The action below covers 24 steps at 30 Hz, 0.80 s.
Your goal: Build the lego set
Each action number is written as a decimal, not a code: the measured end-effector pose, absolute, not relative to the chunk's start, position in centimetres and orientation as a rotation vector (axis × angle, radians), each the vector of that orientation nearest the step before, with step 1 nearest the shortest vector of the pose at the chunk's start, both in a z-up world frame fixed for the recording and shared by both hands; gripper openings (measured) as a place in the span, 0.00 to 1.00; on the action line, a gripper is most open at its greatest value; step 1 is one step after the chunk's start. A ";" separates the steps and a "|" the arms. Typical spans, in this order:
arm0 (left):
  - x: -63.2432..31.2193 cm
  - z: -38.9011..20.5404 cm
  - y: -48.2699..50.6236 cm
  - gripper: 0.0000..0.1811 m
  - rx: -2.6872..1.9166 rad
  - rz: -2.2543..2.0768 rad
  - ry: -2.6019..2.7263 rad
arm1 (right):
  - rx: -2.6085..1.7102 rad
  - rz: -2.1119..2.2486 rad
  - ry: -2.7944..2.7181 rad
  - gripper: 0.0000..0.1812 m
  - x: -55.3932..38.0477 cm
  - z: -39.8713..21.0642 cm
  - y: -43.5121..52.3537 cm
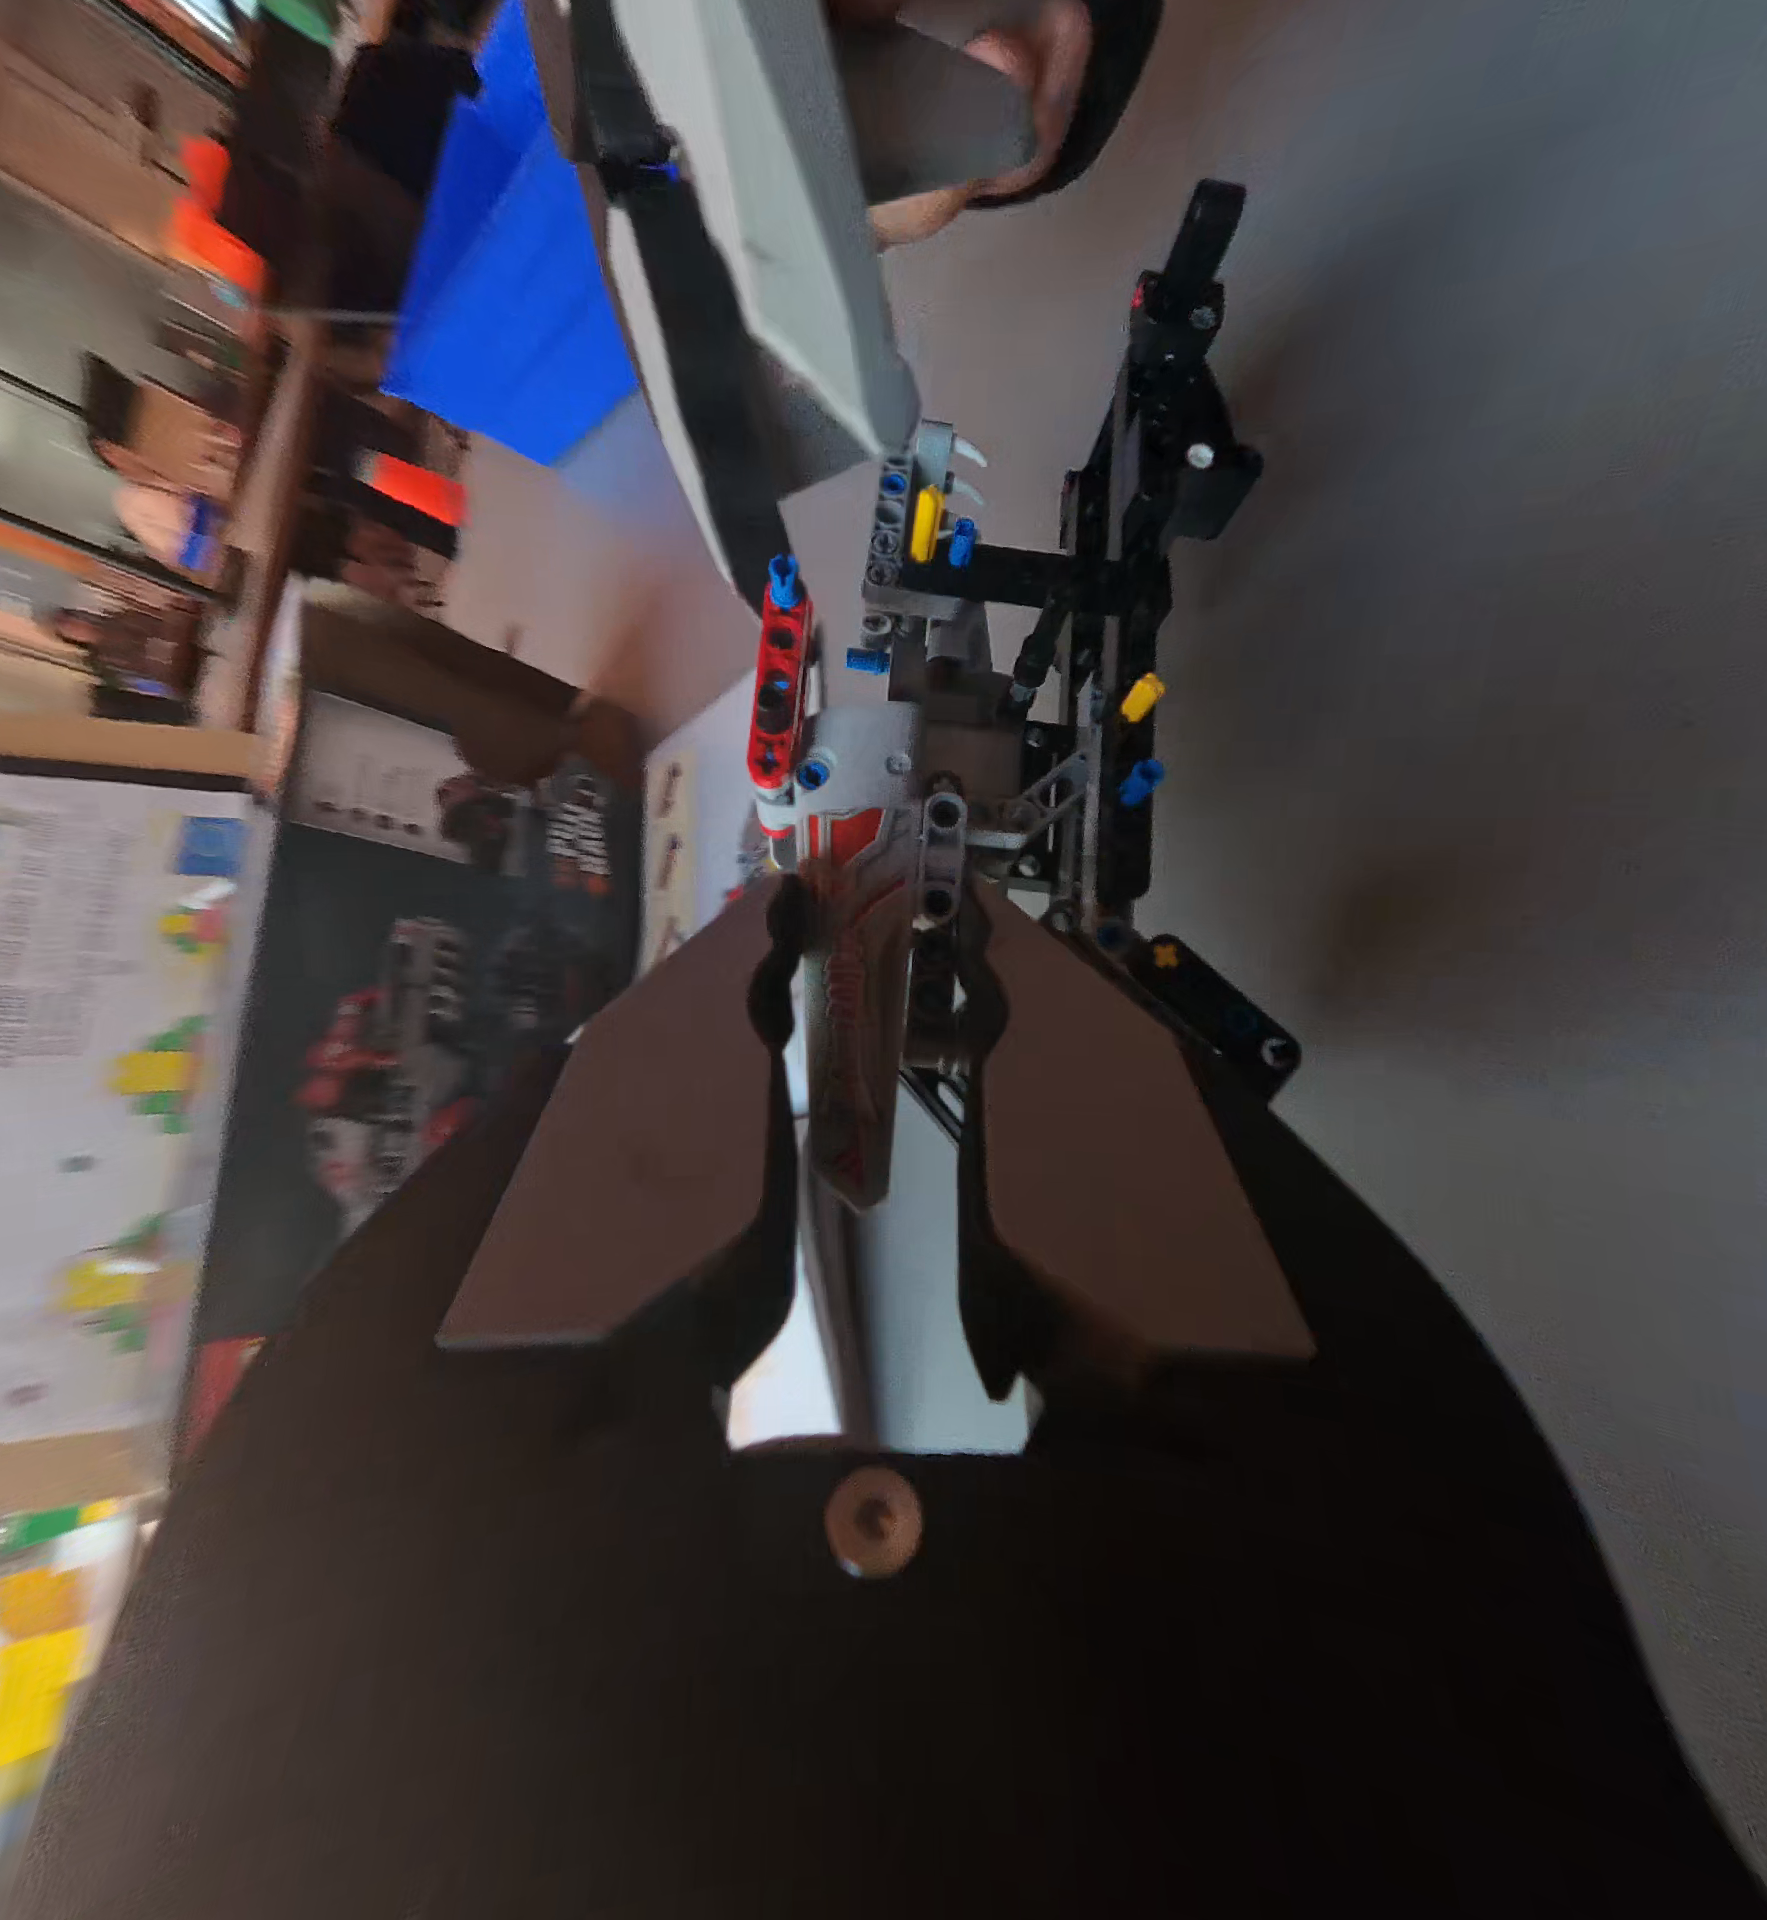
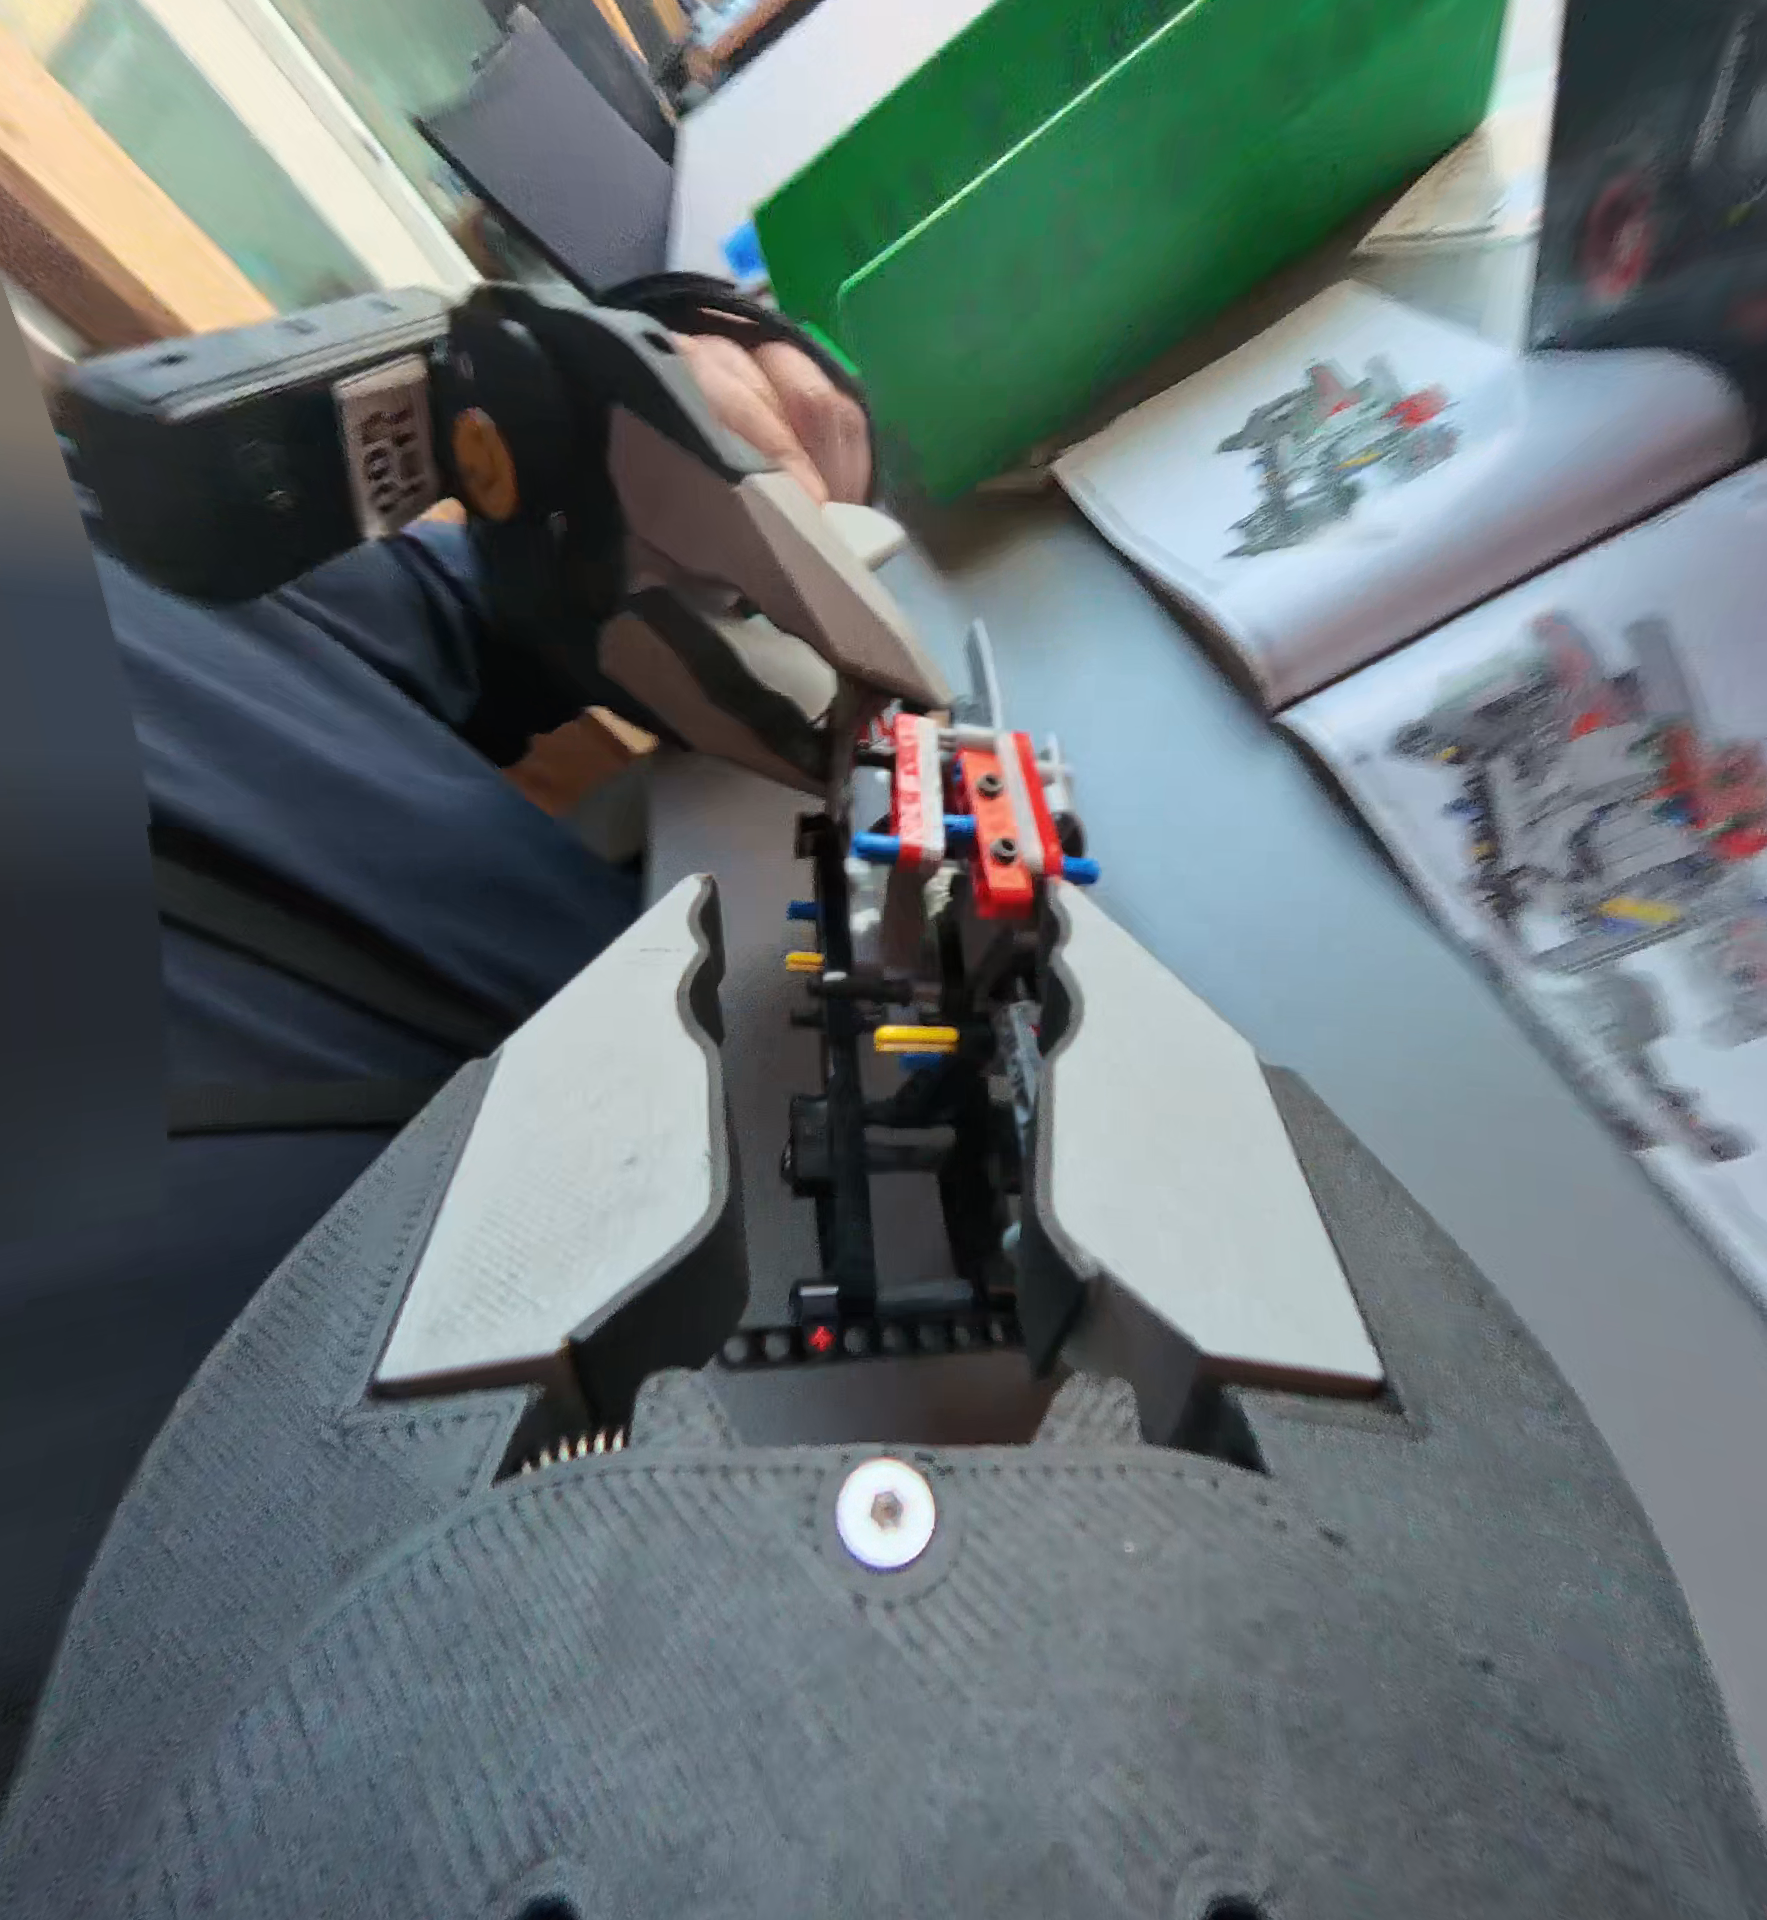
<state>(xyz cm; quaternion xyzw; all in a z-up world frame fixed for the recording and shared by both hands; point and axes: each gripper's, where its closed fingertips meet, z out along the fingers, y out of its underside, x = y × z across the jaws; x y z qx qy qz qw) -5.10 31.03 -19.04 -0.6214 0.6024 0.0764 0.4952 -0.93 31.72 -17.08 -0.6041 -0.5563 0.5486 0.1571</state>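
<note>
The partly built lego model (image 2: 920, 1039) is a black beam frame with blue and yellow pins and red and white parts at its far end. In the left wrist view the model (image 1: 1118, 644) stretches away from me over the grey table (image 1: 1533, 727). My left gripper (image 1: 879, 935) is shut on the model's grey and red panel (image 1: 848, 1039). It also shows in the right wrist view (image 2: 900, 686), pinching the model's far end. My right gripper (image 2: 879, 925) straddles the black frame with its jaws apart; a gap shows at the left finger (image 2: 692, 997). It also appears in the left wrist view (image 1: 806, 312).
An open instruction booklet (image 2: 1585, 831) lies on the table to the right. A green bin (image 2: 1118, 260) stands behind it and the dark set box (image 1: 422, 987) stands at the left. A blue bin (image 1: 515, 312) is farther back. A person's dark sleeve (image 2: 339, 779) is at the left.
</note>
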 end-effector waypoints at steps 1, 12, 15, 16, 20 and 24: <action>-5.3 -19.0 31.3 0.15 -1.461 0.258 1.467 | -1.695 1.490 -1.600 0.32 -1.4 -17.0 32.3; -5.2 -19.6 28.9 0.16 -1.356 0.367 1.423 | -1.475 1.166 -1.747 0.25 -2.6 -17.7 31.1; -4.5 -19.7 27.4 0.17 -1.461 0.190 1.378 | -1.402 1.028 -1.783 0.25 -2.2 -17.8 29.9; -4.4 -19.6 27.0 0.17 -1.485 0.132 1.361 | -1.377 0.983 -1.791 0.25 -2.0 -17.9 29.5; -3.7 -18.1 25.7 0.16 -1.552 -0.148 1.277 | -1.295 0.856 -1.800 0.25 -1.8 -18.1 28.7; -3.8 -17.5 26.5 0.17 -1.654 -0.309 1.233 | -1.264 0.864 -1.777 0.25 -1.8 -18.1 28.6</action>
